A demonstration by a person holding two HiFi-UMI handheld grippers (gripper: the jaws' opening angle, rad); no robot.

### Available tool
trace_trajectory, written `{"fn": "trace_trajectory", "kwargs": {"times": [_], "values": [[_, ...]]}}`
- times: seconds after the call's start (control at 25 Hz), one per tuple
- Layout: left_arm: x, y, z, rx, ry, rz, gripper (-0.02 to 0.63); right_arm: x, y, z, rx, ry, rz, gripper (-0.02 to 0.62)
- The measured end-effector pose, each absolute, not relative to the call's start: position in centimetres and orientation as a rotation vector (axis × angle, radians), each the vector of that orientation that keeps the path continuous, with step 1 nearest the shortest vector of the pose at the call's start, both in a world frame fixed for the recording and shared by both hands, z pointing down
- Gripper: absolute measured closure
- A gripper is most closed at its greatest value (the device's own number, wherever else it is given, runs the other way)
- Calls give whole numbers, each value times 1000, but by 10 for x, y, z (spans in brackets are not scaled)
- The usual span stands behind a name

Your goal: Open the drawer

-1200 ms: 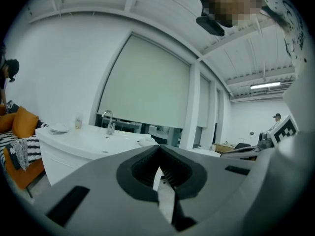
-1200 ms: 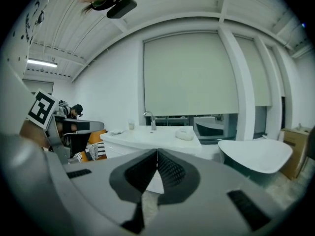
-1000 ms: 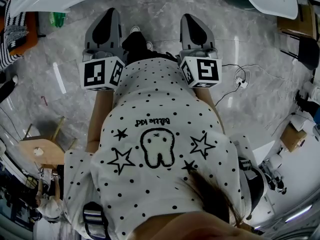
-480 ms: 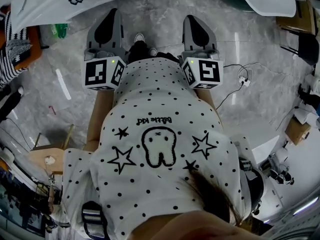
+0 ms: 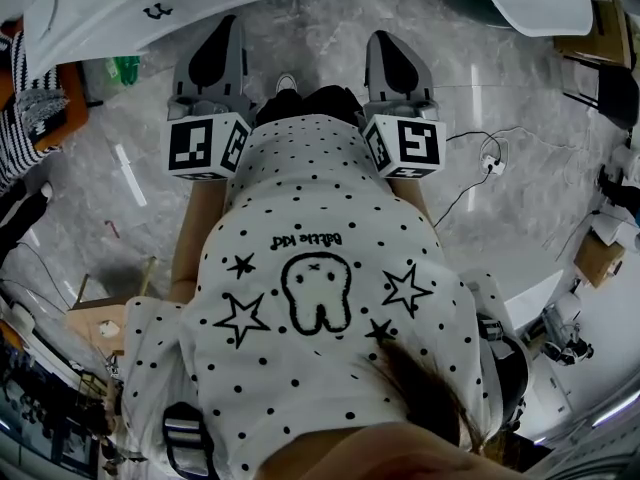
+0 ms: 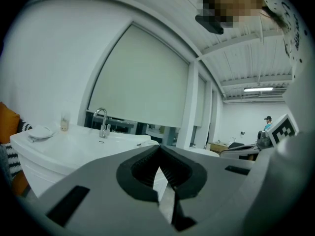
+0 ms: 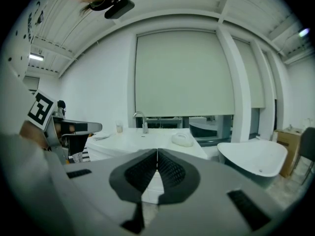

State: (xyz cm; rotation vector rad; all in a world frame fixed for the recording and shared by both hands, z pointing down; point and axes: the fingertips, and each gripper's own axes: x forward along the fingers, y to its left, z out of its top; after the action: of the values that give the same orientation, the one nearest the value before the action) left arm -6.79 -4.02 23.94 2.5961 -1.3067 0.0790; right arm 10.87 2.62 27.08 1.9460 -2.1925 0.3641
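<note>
Closer than before, the white cabinet (image 5: 120,8) spreads across the far left; left gripper (image 5: 222,28) and right gripper (image 5: 386,38) jaws pressed together, empty.

The head view looks steeply down over the person's shirt (image 5: 320,268) to the floor (image 5: 500,108), the left gripper (image 5: 222,26) and right gripper (image 5: 382,40) close below it. Each gripper view sits low behind its own jaws and faces almost level across the room. Both share the white counter (image 6: 74,141), its tap (image 6: 102,121) and the window blind (image 6: 142,82); the head view catches only that counter's edge, top left
</note>
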Motion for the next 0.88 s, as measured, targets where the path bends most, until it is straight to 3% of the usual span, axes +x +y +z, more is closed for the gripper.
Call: {"fn": "trace_trajectory", "kwargs": {"times": [0.88], "values": [[-77, -39, 243, 2547, -1335, 67, 601, 117, 27, 272, 1950, -2159, 371, 581]]}}
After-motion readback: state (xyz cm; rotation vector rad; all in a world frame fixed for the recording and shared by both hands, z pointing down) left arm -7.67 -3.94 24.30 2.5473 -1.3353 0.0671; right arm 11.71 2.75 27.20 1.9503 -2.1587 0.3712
